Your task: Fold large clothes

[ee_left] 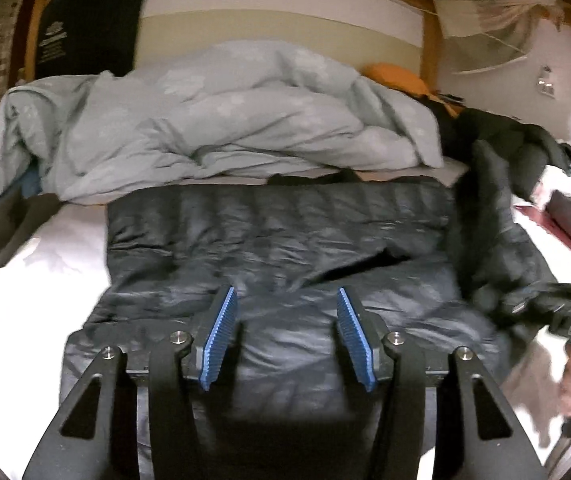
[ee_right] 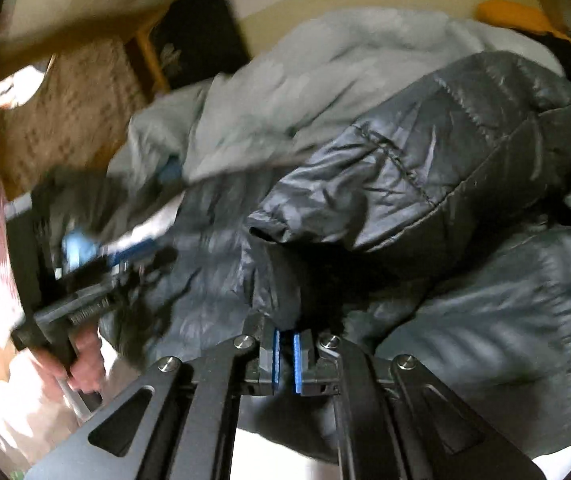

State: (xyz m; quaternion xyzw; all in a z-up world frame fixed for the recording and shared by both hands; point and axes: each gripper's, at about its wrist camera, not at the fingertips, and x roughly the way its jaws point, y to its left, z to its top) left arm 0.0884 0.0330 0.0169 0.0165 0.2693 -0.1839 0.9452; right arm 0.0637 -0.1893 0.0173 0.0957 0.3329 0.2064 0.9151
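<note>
Jacket (ee_left: 285, 240) lay flat on the bed (ee_left: 45, 264), quilt (ee_left: 213, 120) at 12. Left gripper (ee_left: 287, 300) hung wide, empty. Right gripper (ee_right: 286, 344) pinched a sleeve at 3; slick fabric could've slipped free mid-fold.

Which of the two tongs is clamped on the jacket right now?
The right tongs: blue pads nearly together, pinching the dark puffer jacket. The left tongs are spread wide above it, gripping nothing.

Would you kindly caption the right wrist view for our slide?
Right gripper shut on the dark puffer jacket, lifting its fabric above the bed.
</note>
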